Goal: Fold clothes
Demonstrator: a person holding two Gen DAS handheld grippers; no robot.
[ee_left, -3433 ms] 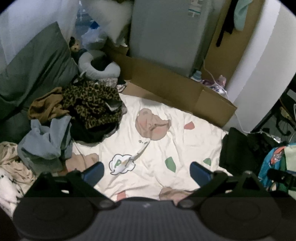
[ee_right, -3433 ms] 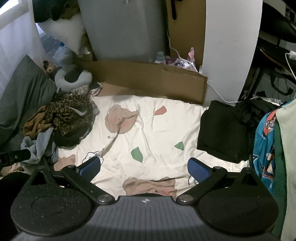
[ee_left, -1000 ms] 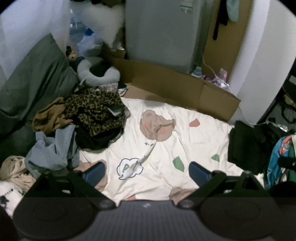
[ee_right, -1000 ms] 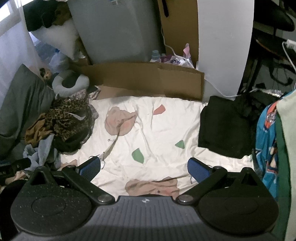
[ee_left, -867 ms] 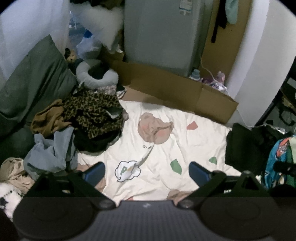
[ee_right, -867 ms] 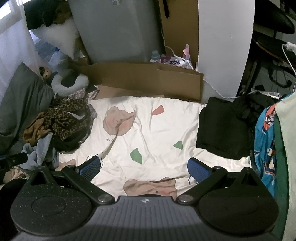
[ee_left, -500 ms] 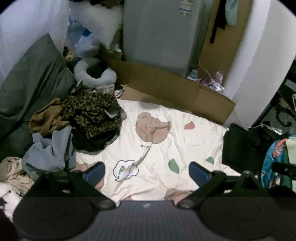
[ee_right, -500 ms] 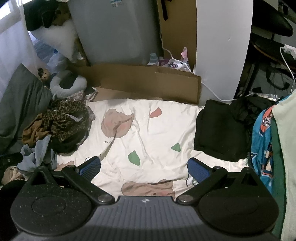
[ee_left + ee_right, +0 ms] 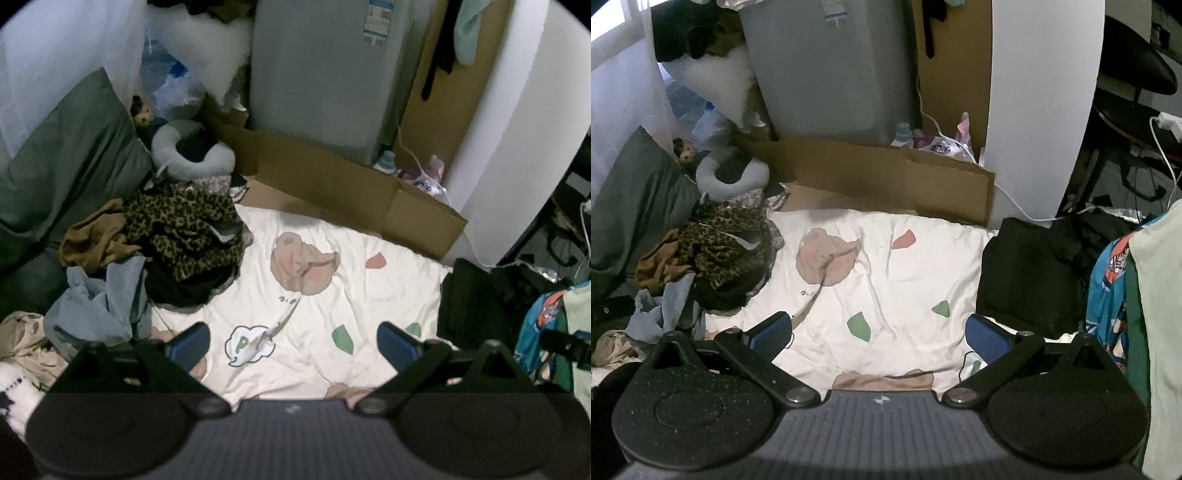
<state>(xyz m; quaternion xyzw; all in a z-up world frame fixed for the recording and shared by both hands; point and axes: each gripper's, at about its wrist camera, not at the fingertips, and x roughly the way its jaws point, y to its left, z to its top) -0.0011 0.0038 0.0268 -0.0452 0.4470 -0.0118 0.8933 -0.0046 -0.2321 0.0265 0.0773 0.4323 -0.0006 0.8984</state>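
Since the earlier frames only the viewpoints have drifted: both cameras have swung a little across the bed and sit slightly differently over it, while every garment lies where it did. The left gripper (image 9: pixel 293 341) hangs above the white sheet (image 9: pixel 325 295) with its blue pads spread wide and nothing between them; the right gripper (image 9: pixel 879 332) is likewise wide open and empty, hovering over the same bare patch of sheet. The clothes to fold lie in a crumpled heap (image 9: pixel 155 251) at the left edge of the bed, a leopard-print piece (image 9: pixel 184 229) on top, a brown one (image 9: pixel 92 240) and a grey-blue one (image 9: pixel 99 306) beside it, all well apart from both grippers. At the right edge sits a flat black garment (image 9: pixel 1027 277) that looks squared off, possibly already folded, though I cannot be sure. So the drift changes nothing for the task: no cloth is held, and the scene fits equally a pause between garments or a survey of the pile.
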